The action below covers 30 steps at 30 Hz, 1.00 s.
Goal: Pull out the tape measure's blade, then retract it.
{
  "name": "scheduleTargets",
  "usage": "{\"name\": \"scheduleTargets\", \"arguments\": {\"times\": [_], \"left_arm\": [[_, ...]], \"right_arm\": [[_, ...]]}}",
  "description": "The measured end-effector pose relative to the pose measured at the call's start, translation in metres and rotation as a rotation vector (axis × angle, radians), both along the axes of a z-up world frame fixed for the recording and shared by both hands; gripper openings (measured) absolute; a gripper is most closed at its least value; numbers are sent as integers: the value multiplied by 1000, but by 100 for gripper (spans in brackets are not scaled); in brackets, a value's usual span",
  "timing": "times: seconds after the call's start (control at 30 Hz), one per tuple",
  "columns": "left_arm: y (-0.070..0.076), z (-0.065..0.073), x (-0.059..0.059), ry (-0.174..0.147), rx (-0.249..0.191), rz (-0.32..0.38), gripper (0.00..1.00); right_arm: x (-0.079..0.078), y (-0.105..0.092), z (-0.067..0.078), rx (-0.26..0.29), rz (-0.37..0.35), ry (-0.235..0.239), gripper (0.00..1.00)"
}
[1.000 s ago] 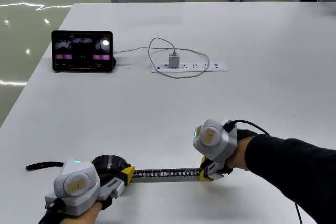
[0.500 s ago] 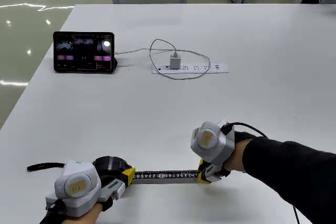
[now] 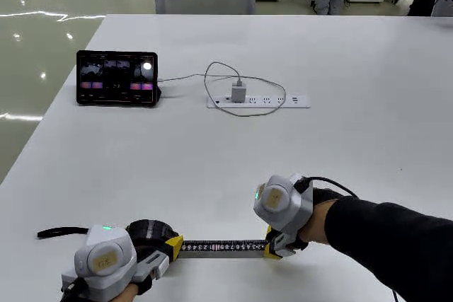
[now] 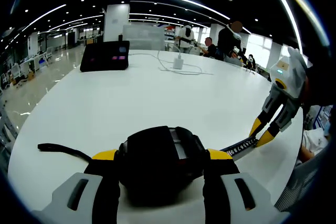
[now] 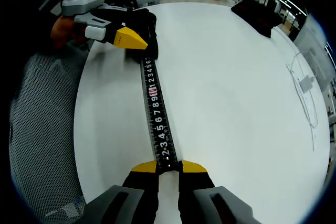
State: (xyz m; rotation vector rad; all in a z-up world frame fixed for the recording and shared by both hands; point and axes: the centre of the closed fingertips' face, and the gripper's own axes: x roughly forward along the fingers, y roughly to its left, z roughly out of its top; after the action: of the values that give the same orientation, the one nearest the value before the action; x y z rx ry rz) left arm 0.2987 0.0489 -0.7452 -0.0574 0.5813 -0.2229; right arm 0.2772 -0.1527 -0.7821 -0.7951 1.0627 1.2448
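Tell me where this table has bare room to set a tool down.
The middle of the table, between the tablet and power strip at the back and the blade in front, is bare. So is the right side past the power strip. Crowded: the near edge, where the left gripper and right gripper hold the tape measure.

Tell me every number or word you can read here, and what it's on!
"2 3 4 5 6 7 8 9": black, on the blade.
"10": red, on the blade, then small digits up to "6".
On the tablet screen: too blurred to read.
On the case: none that I can read.
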Motion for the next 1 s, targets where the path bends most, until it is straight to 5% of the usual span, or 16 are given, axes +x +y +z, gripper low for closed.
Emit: {"name": "scheduleTargets", "arguments": {"times": [1.0], "left_arm": [[1,-1,1,0,-2,2,60]], "right_arm": [[0,14,0,17,-11,4,10]]}}
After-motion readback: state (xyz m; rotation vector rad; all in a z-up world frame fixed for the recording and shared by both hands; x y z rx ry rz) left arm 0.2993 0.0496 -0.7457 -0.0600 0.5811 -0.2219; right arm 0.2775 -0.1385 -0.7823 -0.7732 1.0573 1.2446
